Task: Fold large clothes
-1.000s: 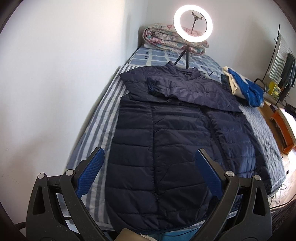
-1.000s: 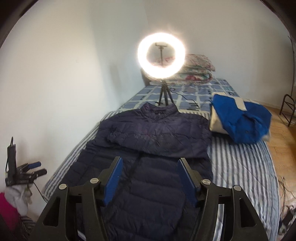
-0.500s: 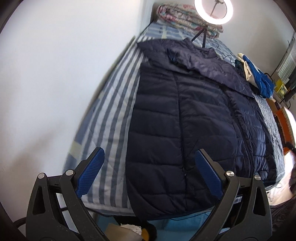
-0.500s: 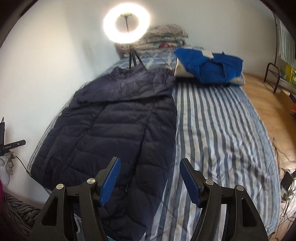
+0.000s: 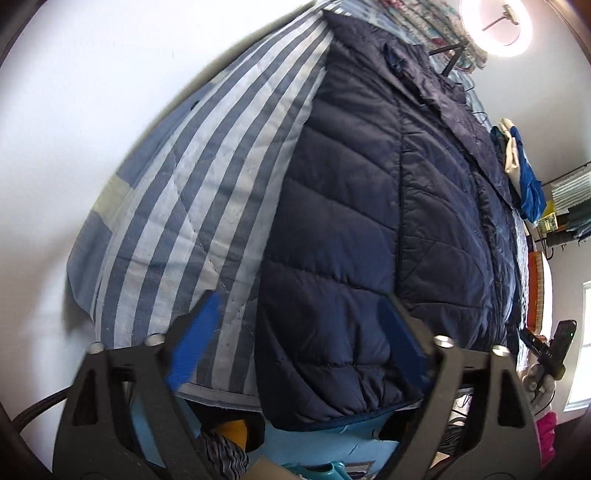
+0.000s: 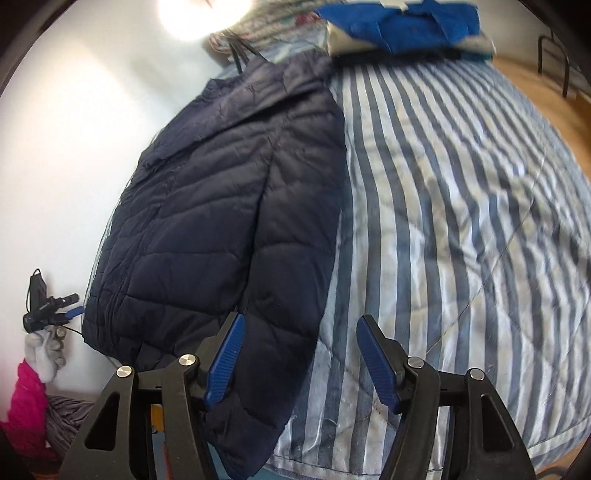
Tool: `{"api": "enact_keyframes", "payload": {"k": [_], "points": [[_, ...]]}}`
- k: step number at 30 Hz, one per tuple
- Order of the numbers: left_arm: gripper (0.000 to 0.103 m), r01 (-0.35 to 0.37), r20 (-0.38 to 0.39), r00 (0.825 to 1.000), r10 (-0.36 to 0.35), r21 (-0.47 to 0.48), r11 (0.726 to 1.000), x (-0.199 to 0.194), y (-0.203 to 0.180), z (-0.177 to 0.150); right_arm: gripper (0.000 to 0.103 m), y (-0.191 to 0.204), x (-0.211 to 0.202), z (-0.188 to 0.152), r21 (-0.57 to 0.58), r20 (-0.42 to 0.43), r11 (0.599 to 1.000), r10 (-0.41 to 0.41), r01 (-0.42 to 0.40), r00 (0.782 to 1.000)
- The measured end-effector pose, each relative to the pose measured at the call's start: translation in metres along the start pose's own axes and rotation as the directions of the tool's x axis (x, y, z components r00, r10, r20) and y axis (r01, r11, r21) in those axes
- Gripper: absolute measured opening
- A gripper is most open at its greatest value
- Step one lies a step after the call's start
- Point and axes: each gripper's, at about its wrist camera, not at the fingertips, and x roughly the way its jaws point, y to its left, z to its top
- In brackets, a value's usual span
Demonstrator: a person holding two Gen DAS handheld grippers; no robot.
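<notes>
On a striped quilted bed, navy puffer jacket spread flat, left tool angled down, jaws closing astride its hem, right tool released over the opposite hem corner.

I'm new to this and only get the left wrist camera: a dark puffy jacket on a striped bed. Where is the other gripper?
Observer: The right gripper hangs open over the near corner of the jacket on the opposite side, pinching nothing.
Operator: Is there any room beside the jacket over there?
Observer: Plenty. A wide stretch of striped bedspread lies uncovered beside it.
Operator: And the blue bundle I can just see at the far end?
Observer: From that side it is a blue and cream garment, folded and lying flat near the head of the bed.
</notes>
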Motion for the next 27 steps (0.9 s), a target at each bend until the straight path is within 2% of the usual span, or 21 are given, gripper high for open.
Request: {"api": "enact_keyframes", "payload": {"k": [2,4,7,16,18,23,25,26,27], "points": [[0.081,0.018,-0.013,1.0,-0.019,-0.027,0.999,0.004,0.006,0.001,0.065,-0.002,0.005,-0.002,0.004,-0.019,1.0,0.006,-0.006,1.0],[0.071,0.037,-0.033,0.999,-0.039,-0.055,0.998,0.008,0.011,0.002,0.064,-0.002,0.01,-0.005,0.01,-0.044,1.0,0.02,-0.02,0.999],[0.066,0.058,-0.053,0.997,-0.061,-0.065,0.996,0.012,0.014,0.0,0.063,-0.003,0.017,-0.005,0.015,-0.066,0.999,0.032,-0.031,0.997],[0.066,0.072,-0.074,0.994,-0.076,-0.056,0.996,0.017,0.015,-0.003,0.06,-0.007,0.029,-0.009,0.034,-0.095,0.996,0.082,-0.079,0.992],[0.066,0.07,-0.073,0.995,-0.075,-0.063,0.996,0.017,0.015,-0.003,0.057,-0.008,0.029,-0.009,0.045,-0.1,0.994,0.105,-0.1,0.989],[0.066,0.053,-0.077,0.995,-0.056,-0.045,0.998,0.018,0.012,-0.003,0.038,-0.01,0.033,-0.015,0.079,-0.127,0.98,0.189,-0.18,0.974],[0.066,0.05,-0.069,0.996,-0.053,-0.038,0.998,0.019,0.01,-0.003,0.036,-0.006,0.037,-0.017,0.073,-0.144,0.976,0.214,-0.205,0.966],[0.065,0.049,-0.061,0.997,-0.052,-0.041,0.998,0.019,0.009,-0.004,0.036,-0.003,0.038,-0.019,0.063,-0.149,0.976,0.217,-0.21,0.965],[0.056,0.047,-0.056,0.997,-0.049,-0.045,0.998,0.018,0.009,-0.005,0.035,-0.001,0.04,-0.019,0.057,-0.154,0.975,0.222,-0.216,0.963]]}}
